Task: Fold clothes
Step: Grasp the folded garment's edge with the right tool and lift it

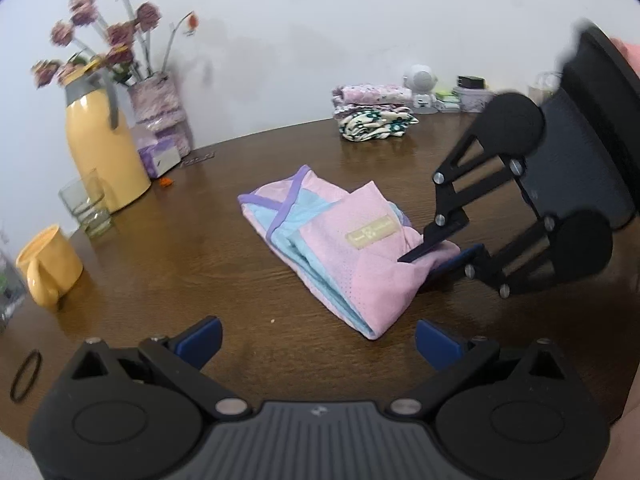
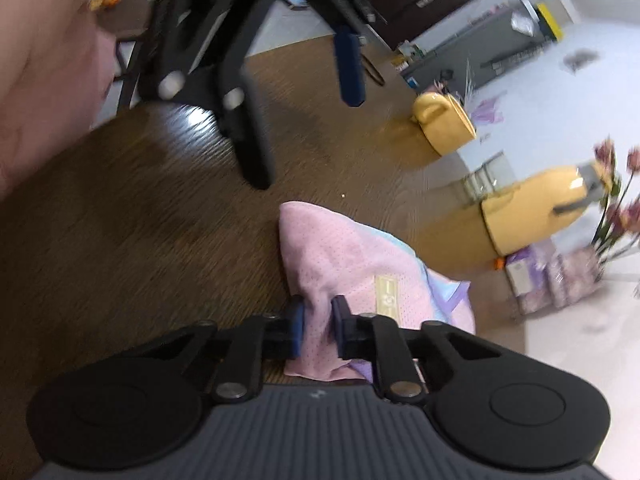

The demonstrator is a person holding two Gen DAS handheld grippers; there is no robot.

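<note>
A folded pink and light-blue garment (image 1: 336, 248) with purple trim and a beige label lies on the brown wooden table (image 1: 180, 264). My right gripper (image 1: 440, 258) comes in from the right and is shut on the garment's right edge. In the right wrist view its blue pads (image 2: 298, 330) pinch a bunched pink fold (image 2: 352, 276). My left gripper (image 1: 318, 340) is open and empty, hovering just in front of the garment's near corner. It shows blurred at the top of the right wrist view (image 2: 308, 116).
A stack of folded floral clothes (image 1: 374, 114) sits at the back. On the left stand a yellow jug (image 1: 102, 152), a flower vase (image 1: 158, 100), a glass (image 1: 86, 204) and a yellow mug (image 1: 50, 266). A black hair band (image 1: 26, 376) lies near the front-left edge.
</note>
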